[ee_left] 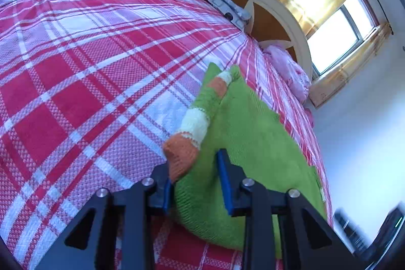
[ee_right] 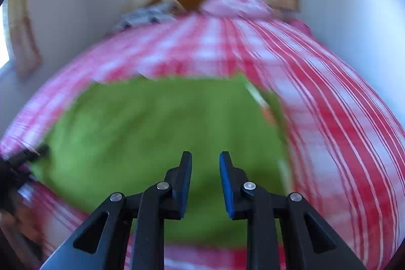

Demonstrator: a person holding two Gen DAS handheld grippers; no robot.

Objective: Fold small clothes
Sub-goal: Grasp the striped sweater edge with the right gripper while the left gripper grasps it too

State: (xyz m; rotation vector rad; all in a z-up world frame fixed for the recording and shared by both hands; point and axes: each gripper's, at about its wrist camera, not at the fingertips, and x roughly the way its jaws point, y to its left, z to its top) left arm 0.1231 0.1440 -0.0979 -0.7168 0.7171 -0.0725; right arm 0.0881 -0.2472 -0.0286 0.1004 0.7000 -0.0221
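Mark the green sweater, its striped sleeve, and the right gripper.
green sweater [ee_right: 157, 123]: right wrist view, on the flat green body panel.
striped sleeve [ee_left: 195, 122]: left wrist view, on the cream band above the orange cuff.
right gripper [ee_right: 205, 184]: right wrist view, midway between the blue-padded fingertips.
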